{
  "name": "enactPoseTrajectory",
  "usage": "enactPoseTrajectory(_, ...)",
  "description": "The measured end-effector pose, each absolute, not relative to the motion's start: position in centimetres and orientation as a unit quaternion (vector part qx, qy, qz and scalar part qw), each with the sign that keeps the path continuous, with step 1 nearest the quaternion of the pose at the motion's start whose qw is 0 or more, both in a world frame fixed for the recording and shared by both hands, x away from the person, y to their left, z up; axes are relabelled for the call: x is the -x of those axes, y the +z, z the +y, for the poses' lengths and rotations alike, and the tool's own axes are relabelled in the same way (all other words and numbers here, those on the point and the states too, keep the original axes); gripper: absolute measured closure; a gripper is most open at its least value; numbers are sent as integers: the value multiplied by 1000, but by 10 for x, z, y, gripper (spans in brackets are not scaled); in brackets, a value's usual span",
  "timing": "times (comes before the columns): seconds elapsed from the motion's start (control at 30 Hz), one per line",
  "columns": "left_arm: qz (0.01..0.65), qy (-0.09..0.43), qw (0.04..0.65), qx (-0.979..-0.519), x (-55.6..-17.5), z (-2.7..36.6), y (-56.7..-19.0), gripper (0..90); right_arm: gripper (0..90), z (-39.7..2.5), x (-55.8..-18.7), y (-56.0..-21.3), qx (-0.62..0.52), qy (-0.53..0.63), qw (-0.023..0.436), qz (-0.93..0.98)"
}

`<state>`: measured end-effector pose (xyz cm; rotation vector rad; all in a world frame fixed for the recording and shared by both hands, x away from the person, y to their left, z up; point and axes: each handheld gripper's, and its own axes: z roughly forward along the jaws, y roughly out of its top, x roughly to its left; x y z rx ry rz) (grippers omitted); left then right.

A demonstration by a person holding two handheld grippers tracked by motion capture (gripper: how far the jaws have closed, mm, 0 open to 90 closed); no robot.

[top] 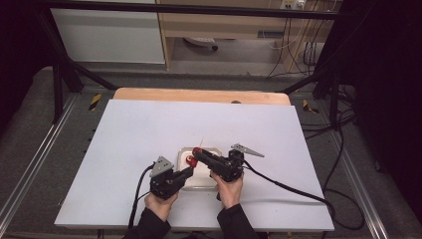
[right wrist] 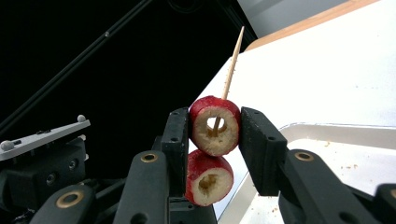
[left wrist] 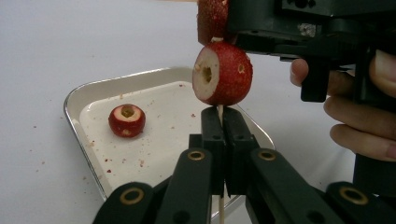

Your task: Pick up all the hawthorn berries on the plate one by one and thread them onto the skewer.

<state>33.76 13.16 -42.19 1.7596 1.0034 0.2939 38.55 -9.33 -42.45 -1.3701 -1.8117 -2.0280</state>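
Two cored red hawthorn fruits sit threaded on a wooden skewer above the metal tray. The right gripper clamps its jaws on the top fruit; the left gripper, coming in low, pinches the skewer's lower end. One more fruit lies in the tray on the white surface.

left gripper: low at centre, held in left hand, jaws pressed together on a thin stick | right gripper: angled toward the left one, held in right hand, jaws clamped on a red fruit piece | tips near each other
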Motion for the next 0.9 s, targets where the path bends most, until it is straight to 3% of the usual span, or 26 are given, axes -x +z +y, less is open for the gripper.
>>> enactPoseTrajectory(0.23,406,123,521,-741,-337,137,-420,888,614,-96,-385,-421,439,-658,48,-610)
enactPoseTrajectory(0.53,391,132,508,-756,-334,170,-421,887,417,-116,-385,-407,426,-612,-1,-666)
enactPoseTrajectory(0.9,385,138,464,-786,-329,220,-426,885,183,-116,-401,-401,406,-484,-22,-775)
